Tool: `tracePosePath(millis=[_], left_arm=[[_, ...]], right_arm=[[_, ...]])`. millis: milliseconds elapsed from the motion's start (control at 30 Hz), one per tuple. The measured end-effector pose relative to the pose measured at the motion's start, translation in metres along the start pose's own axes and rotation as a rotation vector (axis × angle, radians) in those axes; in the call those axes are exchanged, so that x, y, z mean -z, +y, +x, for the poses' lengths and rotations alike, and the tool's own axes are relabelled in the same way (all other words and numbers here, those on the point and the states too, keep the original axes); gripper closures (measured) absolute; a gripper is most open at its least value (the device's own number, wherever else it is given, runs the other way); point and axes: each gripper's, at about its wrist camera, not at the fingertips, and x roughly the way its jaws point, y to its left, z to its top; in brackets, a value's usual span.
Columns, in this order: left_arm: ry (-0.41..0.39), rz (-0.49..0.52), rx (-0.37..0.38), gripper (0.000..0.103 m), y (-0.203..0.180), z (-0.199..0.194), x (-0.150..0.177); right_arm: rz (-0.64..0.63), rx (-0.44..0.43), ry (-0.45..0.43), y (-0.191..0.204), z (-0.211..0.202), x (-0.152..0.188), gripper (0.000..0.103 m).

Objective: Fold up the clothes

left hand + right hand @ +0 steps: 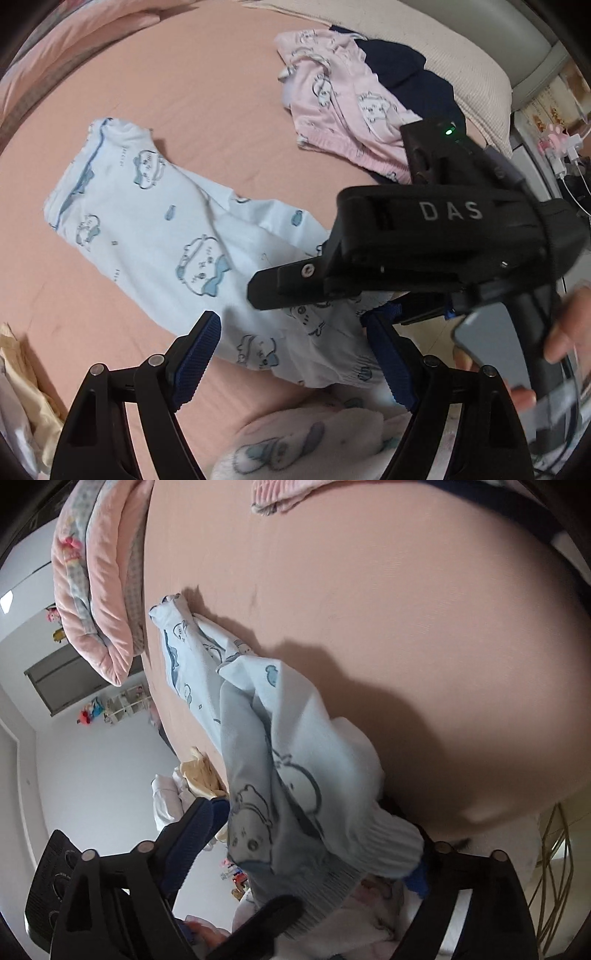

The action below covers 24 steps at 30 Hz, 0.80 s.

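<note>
A light blue printed garment [155, 229] lies stretched across the pink bed sheet [184, 74]. Its near end reaches the bed's front edge. My left gripper [291, 360] is open just above that near end, with its blue pads [195, 362] wide apart and nothing pinched. The right gripper's black body [443, 236], held by a hand [569, 325], crosses over the garment from the right. In the right wrist view the garment [295, 775] bunches up towards the camera. Its ribbed cuff [388, 849] lies between the spread fingers of my right gripper [306, 860], against the right pad.
A pink printed garment [343, 103] and a dark navy one [406, 70] lie at the far right, next to a cream pillow [443, 48]. A folded pink quilt [99, 590] borders the bed. Yellowish and white clothes [22, 387] are piled at the left edge.
</note>
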Motion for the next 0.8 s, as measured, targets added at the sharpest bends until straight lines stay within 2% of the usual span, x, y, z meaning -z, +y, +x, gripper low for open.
tracePosePath(millis=[100,133,167,200,233,300,500,667,800], left_arm=[[-0.003,0.003,-0.011,0.022,0.004,-0.001,-0.001],[-0.006,0.003,-0.014,0.022,0.005,-0.001,-0.001],[-0.008,0.003,-0.016,0.022,0.005,0.0,-0.002],[-0.009,0.004,-0.018,0.021,0.006,0.0,-0.002],[-0.005,0.013,-0.025,0.021,0.004,0.002,-0.002],[0.002,0.033,-0.038,0.02,0.001,0.004,-0.001],[-0.078,0.067,-0.045,0.02,0.006,-0.019,0.004],[-0.203,0.058,-0.041,0.02,0.029,-0.049,0.009],[-0.285,0.062,-0.042,0.02,0.038,-0.047,0.01]], right_arm=[[-0.007,0.01,0.01,-0.001,0.002,-0.002,0.012],[-0.004,0.014,0.01,-0.001,0.001,-0.002,0.017],[-0.002,0.018,0.009,-0.002,0.001,-0.002,0.023],[0.001,0.022,0.009,-0.003,0.0,-0.002,0.045],[0.003,0.026,0.008,-0.004,-0.001,-0.002,0.057],[0.008,0.034,0.007,-0.005,-0.002,-0.002,0.066],[0.027,0.029,0.019,0.001,-0.006,-0.002,0.069],[0.02,-0.015,0.042,0.022,-0.009,-0.002,0.069],[-0.008,-0.016,0.033,0.039,-0.014,-0.003,0.069]])
